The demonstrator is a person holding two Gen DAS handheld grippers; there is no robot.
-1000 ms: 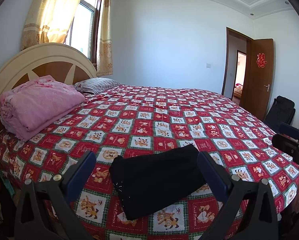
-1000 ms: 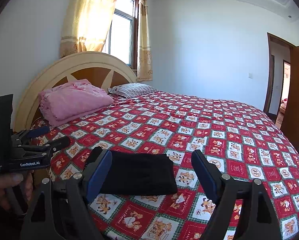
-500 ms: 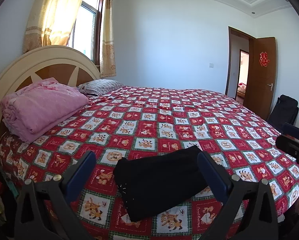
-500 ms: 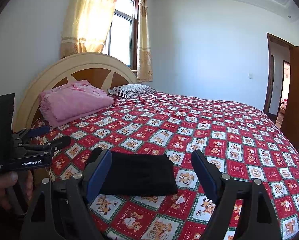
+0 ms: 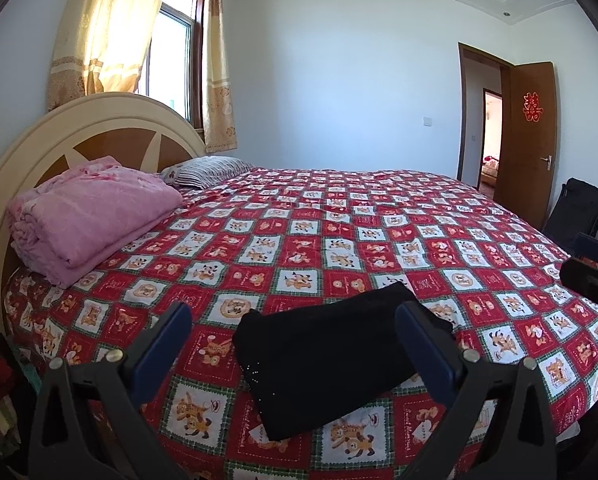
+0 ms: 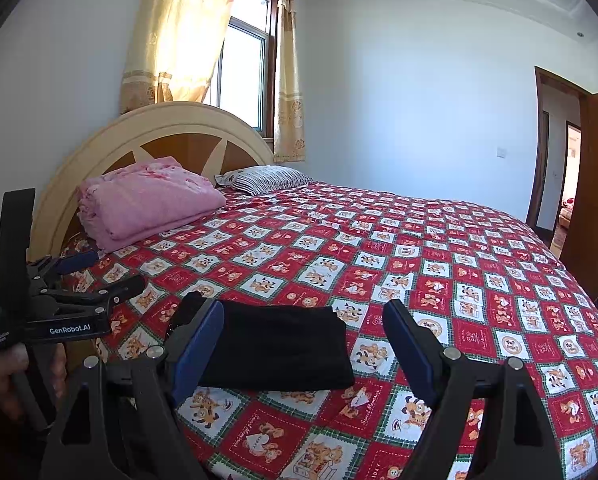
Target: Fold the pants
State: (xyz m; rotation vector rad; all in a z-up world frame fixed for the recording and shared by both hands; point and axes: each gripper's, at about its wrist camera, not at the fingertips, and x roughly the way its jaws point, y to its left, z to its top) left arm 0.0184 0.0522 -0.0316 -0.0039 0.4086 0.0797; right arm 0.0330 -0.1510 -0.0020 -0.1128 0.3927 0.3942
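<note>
A wide bed [image 5: 399,216] fills the room, spread with a red patchwork quilt [image 6: 439,264] of cartoon squares, its rounded headboard [image 5: 79,128] under a curtained window. Against the headboard sits a folded pink blanket [image 5: 91,216], and beyond it a striped pillow [image 6: 267,178]. Near the bed's front edge lie the black pants [image 5: 323,356], already gathered into a compact, roughly rectangular bundle, flat on the quilt and well apart from the blanket. Both claws hang above the near edge with nothing in them: the left claw [image 5: 295,344] stands wide open, its blue pads either side of the bundle in its own view but clear of it, and the right claw [image 6: 303,344] is likewise spread wide and empty. The left one also shows in the right wrist view [image 6: 91,276], held in a hand [image 6: 3,376]. By the look of it the fabric is soft, limp and light, probably a matte knit that will sag and drape the moment it is lifted, with no stiffness to keep a fold in shape. A small row of sparkling dots [image 5: 255,376] runs along the near left edge, perhaps a trim. Layers may slide over one another, so a pinch should take the whole stack at a corner or along a folded edge, ideally one claw at each end, rather than the top layer alone.
</note>
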